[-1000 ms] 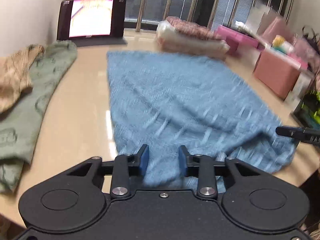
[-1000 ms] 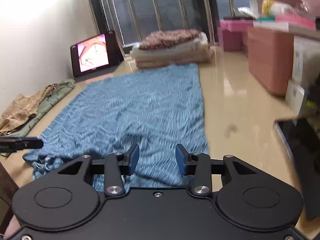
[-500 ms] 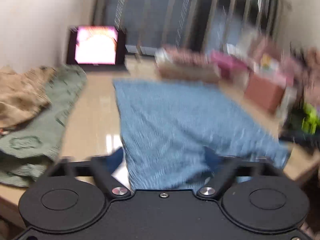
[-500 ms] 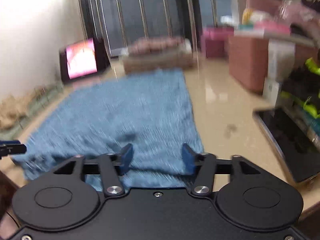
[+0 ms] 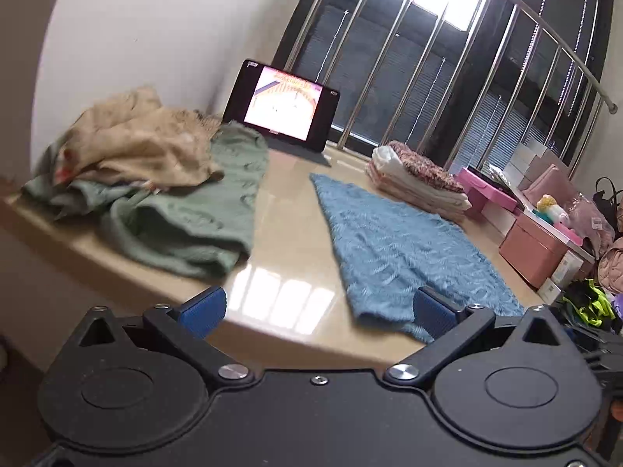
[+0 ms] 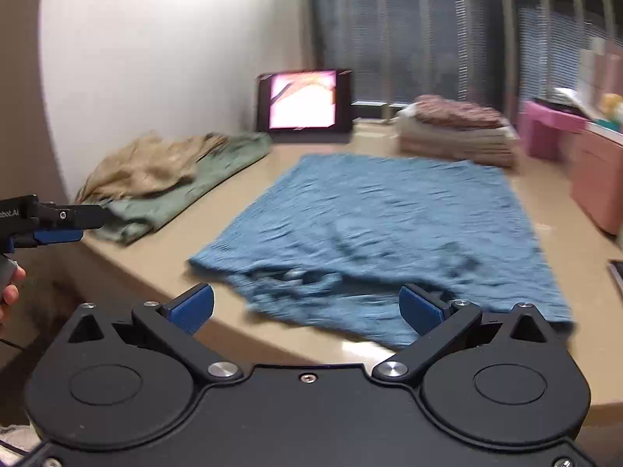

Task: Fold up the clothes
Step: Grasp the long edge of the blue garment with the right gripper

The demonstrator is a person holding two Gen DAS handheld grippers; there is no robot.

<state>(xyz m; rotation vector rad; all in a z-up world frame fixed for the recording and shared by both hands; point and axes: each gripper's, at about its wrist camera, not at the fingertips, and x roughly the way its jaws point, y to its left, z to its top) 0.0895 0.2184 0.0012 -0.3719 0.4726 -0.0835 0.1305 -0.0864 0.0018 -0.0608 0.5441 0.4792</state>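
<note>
Plainly, the blue cloth [image 6: 373, 241] lies spread flat on the bench [image 5: 288, 233], its near hem at the bench's front edge and rumpled there. Only the right wrist view shows that hem whole, along with the left tool [image 6: 58, 222] reaching in beside the bench's front corner, left of the blue cloth, and a bit of the hand [image 6: 9, 292] that holds it. Only the left wrist view shows the window's metal bars, bright glass above, and the clutter of pink boxes [image 5: 533, 249] right of the blue cloth. The left tool [image 5: 319, 309] is released, its pads spread wide over bare bench just left of the blue cloth, gripping nothing. The right tool [image 6: 307, 307] is opening, its pads wide apart above the near hem, and none of the fabric is pinched. Left of the blue cloth a bare strip of bench runs back to the tablet [image 5: 284, 105]; beyond that strip sit the green garment [image 5: 202, 218] and tan garment [image 5: 144, 144]. Behind the blue cloth's far end rests a folded stack [image 6: 459, 132].
</note>
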